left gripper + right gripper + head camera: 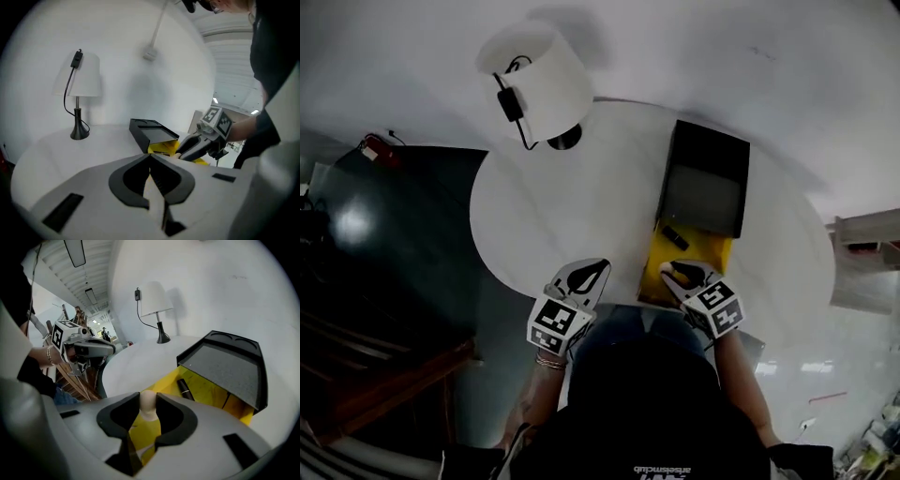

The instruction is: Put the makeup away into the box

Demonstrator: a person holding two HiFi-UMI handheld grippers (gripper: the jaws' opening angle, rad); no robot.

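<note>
One beige sponge [148,408] poised over the open box [208,392]
Right gripper [147,398] fingers clamp the sponge above the yellow interior, likely for release beside the dark tube [184,389]; the black lid [225,369] is tipped back for access. Left gripper [151,158] fingers are clenched together, empty, over the white surface [553,216], apparently standing clear.
</note>
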